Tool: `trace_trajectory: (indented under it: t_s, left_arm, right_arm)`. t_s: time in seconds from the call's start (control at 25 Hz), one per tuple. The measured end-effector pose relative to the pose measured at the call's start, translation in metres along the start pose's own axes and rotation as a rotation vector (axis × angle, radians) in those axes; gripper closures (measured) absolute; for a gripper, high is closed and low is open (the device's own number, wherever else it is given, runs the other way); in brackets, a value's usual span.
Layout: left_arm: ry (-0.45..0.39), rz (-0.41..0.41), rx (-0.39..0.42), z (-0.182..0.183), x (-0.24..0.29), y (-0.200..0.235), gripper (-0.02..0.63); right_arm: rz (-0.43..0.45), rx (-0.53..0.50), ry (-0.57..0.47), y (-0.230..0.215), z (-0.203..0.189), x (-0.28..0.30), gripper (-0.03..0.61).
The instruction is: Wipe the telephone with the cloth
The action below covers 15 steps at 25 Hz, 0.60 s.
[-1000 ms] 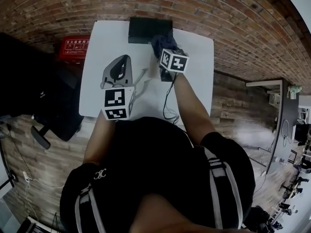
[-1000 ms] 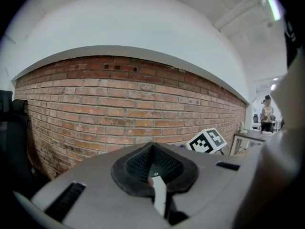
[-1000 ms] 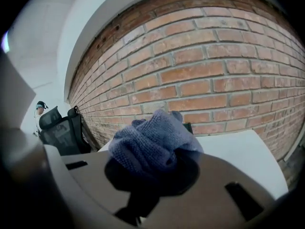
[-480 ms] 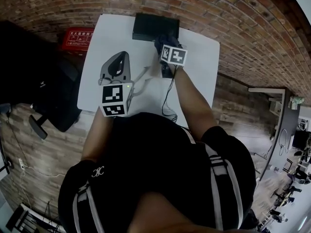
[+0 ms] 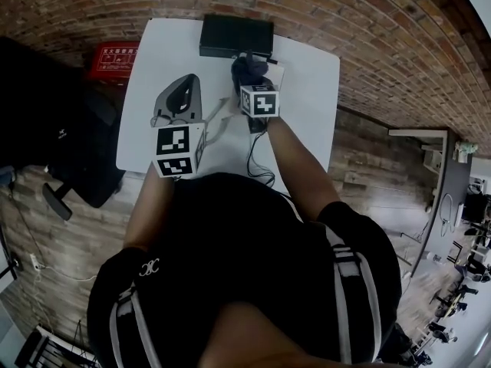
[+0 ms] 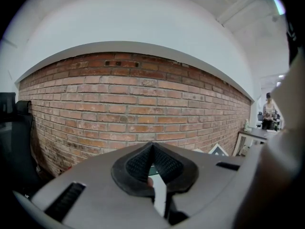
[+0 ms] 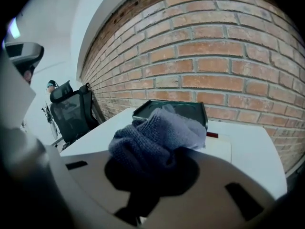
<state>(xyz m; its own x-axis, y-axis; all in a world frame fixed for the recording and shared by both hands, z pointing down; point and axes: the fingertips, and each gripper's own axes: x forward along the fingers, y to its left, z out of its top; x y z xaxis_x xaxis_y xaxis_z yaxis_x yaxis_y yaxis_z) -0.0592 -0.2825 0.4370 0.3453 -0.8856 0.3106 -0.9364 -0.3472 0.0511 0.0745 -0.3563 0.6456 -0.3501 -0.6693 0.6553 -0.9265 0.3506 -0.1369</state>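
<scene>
Right hand-held gripper (image 5: 250, 81) is clenched on the grey-blue cloth (image 5: 244, 67), bunched up and bulging out past the jaws. The cloth sits just in front of the black telephone (image 5: 236, 37) at the far edge of the white desk (image 5: 307, 90) (contact not clear from either view). Left hand-held gripper (image 5: 184, 84) is off to the left over the desk, jaws closed together, pads meeting at the tip, pointing at the brick wall (image 6: 143, 94). A black cord (image 5: 257, 159) trails toward the near desk edge.
</scene>
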Motion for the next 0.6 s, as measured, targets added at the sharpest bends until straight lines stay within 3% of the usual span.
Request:
trace_trajectory:
  t_s: [0.6]
  left_arm:
    - [0.005,-0.02,0.022,0.001,0.001,-0.011,0.618]
  right_arm:
    - [0.109,-0.011,0.03,0.028,-0.054,-0.021,0.54]
